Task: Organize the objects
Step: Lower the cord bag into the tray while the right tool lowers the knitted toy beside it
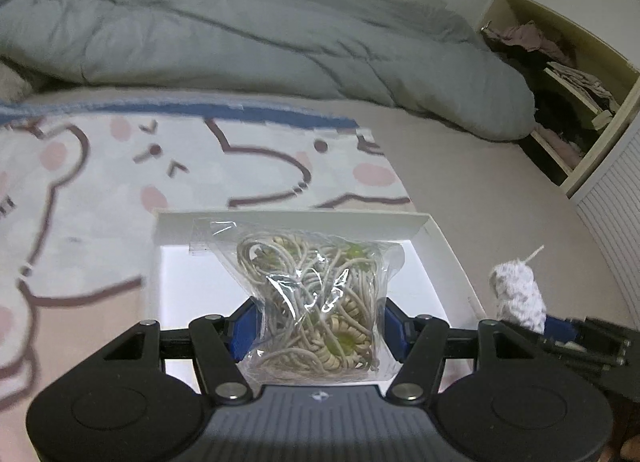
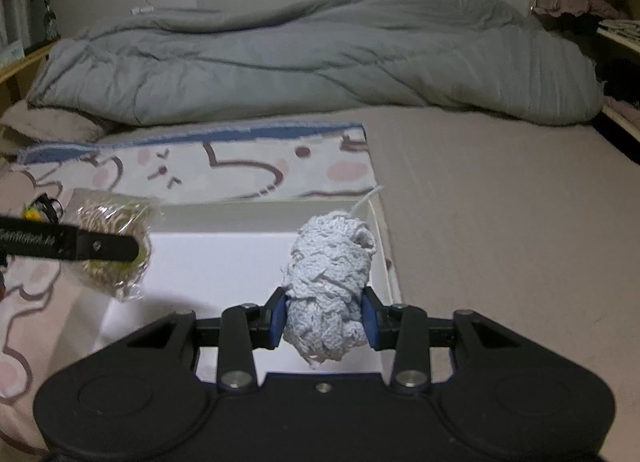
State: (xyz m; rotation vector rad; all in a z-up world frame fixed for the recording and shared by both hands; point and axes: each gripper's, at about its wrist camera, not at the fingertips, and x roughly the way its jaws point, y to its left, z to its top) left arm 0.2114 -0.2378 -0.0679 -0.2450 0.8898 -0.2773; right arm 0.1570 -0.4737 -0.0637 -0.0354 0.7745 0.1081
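Observation:
My left gripper (image 1: 316, 328) is shut on a clear plastic bag of coiled cords (image 1: 316, 298) and holds it above an open white box (image 1: 436, 246) on the bed. My right gripper (image 2: 325, 320) is shut on a bundle of white crocheted yarn (image 2: 328, 282) and holds it over the box's right side (image 2: 384, 234). In the right wrist view the bag (image 2: 112, 246) and left gripper finger (image 2: 80, 248) are at the box's left edge. In the left wrist view the yarn bundle (image 1: 518, 294) shows to the right of the box.
The box rests partly on a cartoon-printed blanket (image 1: 100, 190) on a beige sheet (image 2: 500, 222). A rumpled grey duvet (image 1: 240, 42) lies behind. An open shelf with clothes (image 1: 560, 94) stands at the far right. A small yellow-and-black object (image 2: 38, 208) lies left of the bag.

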